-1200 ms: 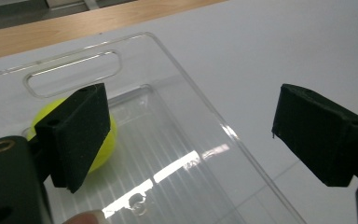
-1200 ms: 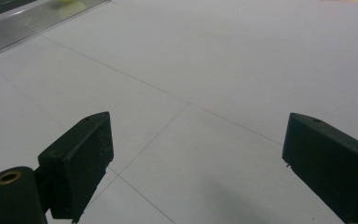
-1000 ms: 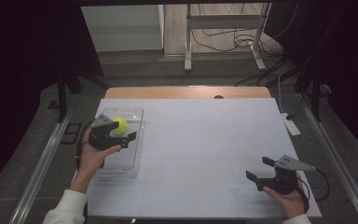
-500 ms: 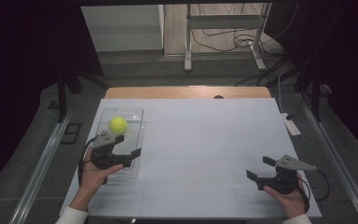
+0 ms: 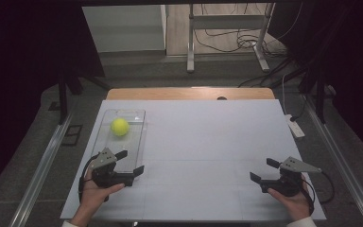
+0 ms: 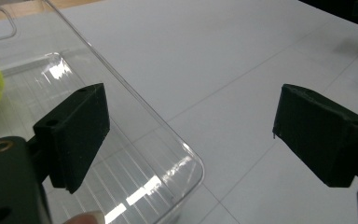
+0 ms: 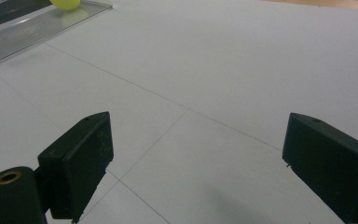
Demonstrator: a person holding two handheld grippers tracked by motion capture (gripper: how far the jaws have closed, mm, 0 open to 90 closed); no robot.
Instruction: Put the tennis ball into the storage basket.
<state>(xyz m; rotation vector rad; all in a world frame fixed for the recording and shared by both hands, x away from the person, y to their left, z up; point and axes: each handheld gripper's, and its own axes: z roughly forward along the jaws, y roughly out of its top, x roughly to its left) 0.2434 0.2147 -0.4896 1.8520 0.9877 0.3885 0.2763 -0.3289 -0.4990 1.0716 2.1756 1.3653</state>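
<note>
Black jaws of the left gripper (image 5: 131, 162) stand wide apart, holding nothing (right gripper (image 5: 262, 170) likewise open over bare table (image 5: 208, 142)). Clear tray (image 5: 137, 137): near corner just under its left jaw. Tennis ball (image 5: 120, 126) lies beyond, inside the tray.

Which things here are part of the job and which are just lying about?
Part of the job:
- yellow ball, resting in the tray
- clear tray, at the table's left
- left gripper, open, at the tray's near end
- right gripper, open, over bare table

Just lying about:
- white power strip at the table's right edge
- cables on the floor beyond
</note>
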